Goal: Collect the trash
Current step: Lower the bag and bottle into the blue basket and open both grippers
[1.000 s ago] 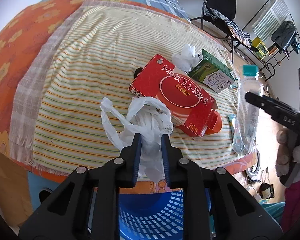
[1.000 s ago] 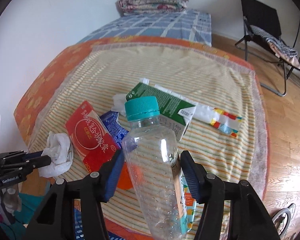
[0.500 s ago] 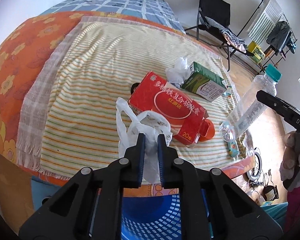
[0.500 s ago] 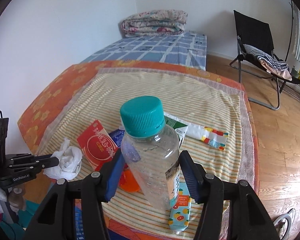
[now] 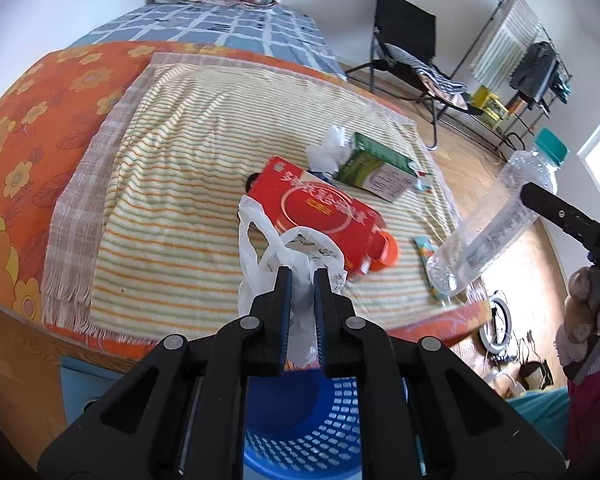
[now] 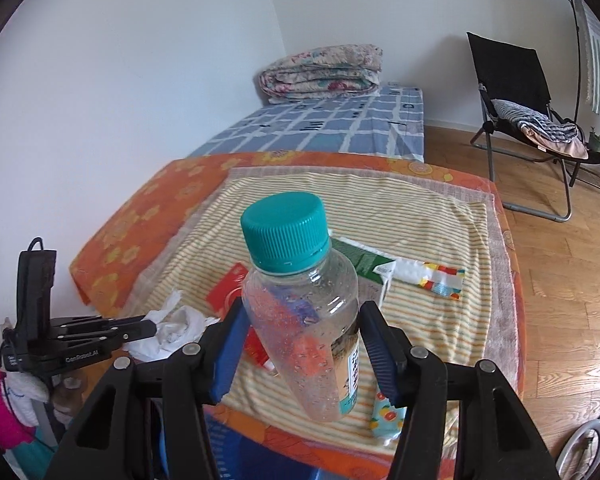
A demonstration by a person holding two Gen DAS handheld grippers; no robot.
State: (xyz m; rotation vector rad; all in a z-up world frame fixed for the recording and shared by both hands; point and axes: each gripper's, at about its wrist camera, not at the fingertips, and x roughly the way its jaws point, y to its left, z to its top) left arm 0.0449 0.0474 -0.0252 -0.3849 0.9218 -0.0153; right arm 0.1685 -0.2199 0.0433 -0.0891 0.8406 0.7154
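With the left gripper (image 5: 302,280) clamped on the plastic bag (image 5: 296,252) and the right gripper (image 6: 300,344) clamped on the bottle (image 6: 300,316), centre each over the blue basket (image 5: 300,428) before releasing.

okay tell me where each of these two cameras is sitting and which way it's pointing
Left wrist: on the left gripper, looking across the striped cloth; its fingers pinch a white plastic bag above the blue basket.
Right wrist: on the right gripper, facing the bed, holding a clear bottle.
Shared: red box, green carton, each other's gripper.
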